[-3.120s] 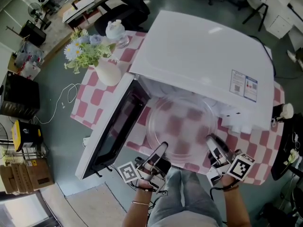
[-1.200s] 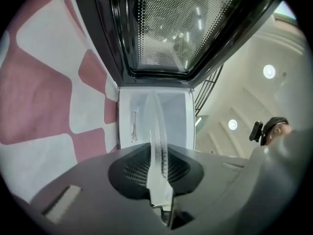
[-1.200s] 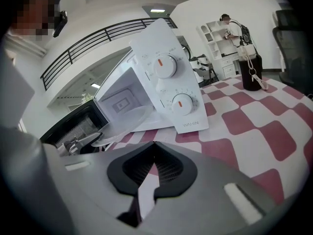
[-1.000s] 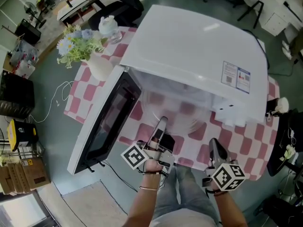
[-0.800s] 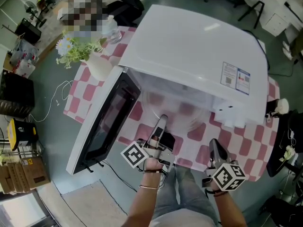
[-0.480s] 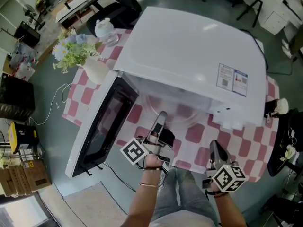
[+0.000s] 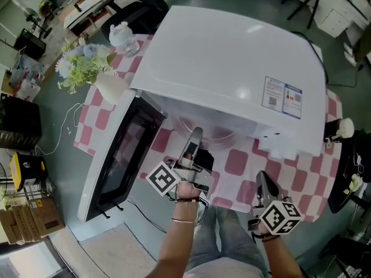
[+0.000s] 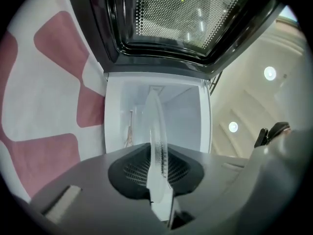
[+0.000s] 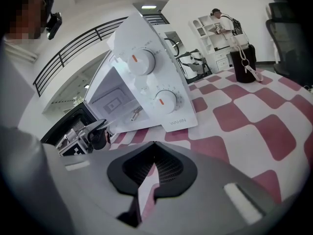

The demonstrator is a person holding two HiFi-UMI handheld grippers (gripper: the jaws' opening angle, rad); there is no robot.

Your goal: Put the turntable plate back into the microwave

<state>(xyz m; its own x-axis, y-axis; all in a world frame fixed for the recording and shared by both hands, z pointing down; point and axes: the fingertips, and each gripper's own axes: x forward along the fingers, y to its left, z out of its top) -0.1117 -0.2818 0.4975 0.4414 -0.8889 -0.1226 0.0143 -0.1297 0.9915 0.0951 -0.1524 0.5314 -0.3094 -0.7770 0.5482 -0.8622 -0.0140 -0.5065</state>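
The white microwave (image 7: 232,68) stands on the checked cloth with its door (image 7: 119,155) swung wide to the left. My left gripper (image 7: 195,133) reaches into the opening, shut on the rim of the clear glass turntable plate (image 7: 223,135); most of the plate is hidden under the microwave's top. The left gripper view has the plate (image 8: 155,126) edge-on between the jaws of the left gripper (image 8: 156,147), in front of the white cavity (image 8: 176,116). My right gripper (image 7: 261,181) hangs back near the table's front edge, shut and empty; its tips (image 9: 152,142) meet over the cloth.
A white vase of flowers (image 7: 87,68) and a glass teapot (image 7: 120,36) stand at the back left beside the door. The pink-and-white cloth (image 7: 235,161) lies bare in front of the control panel (image 9: 151,82). A dark cup (image 9: 243,62) stands far right.
Three seconds ago both grippers held the plate in front of the microwave. The right gripper has since let go and drawn back; the left has pushed the plate deeper into the cavity.
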